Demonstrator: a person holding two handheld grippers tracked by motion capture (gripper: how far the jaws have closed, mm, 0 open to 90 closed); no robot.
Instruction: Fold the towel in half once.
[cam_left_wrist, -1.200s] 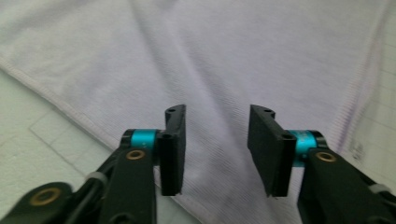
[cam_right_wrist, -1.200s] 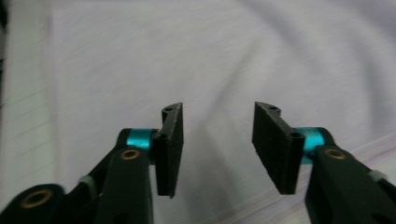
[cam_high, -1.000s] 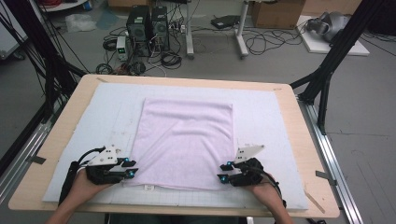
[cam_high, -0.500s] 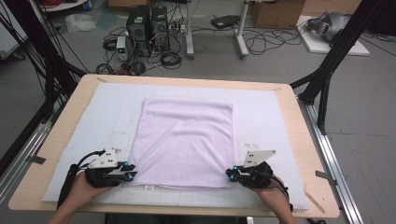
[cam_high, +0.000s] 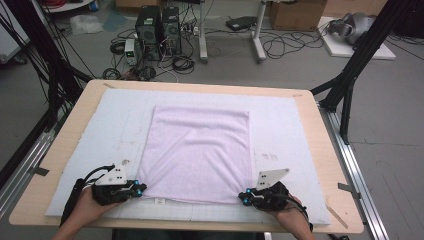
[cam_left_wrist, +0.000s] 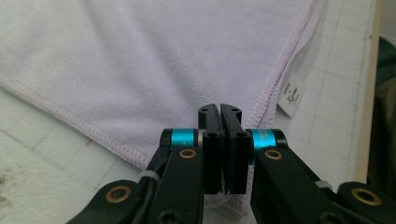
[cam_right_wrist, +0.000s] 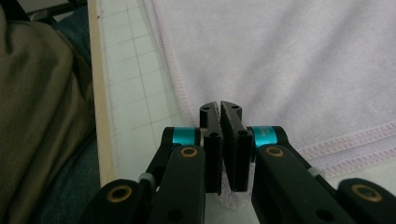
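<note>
Both the left gripper (cam_high: 140, 187) and the right gripper (cam_high: 242, 196) pinch, jaws closed, the near corners of the pale pink towel (cam_high: 200, 150), so I think the next move is to lift them together and fold toward the far edge.

Each gripper, left (cam_high: 141, 187) and right (cam_high: 242, 197), is black, with flat black jaws, cyan metal collars behind them and brass-coloured screws in its linked arms. A white three-cornered plate (cam_high: 114, 175) with small dark holes tops each one. Black cable (cam_high: 76, 193) loops off the left one. White zip ties (cam_left_wrist: 146, 175) bind the linkage.
</note>
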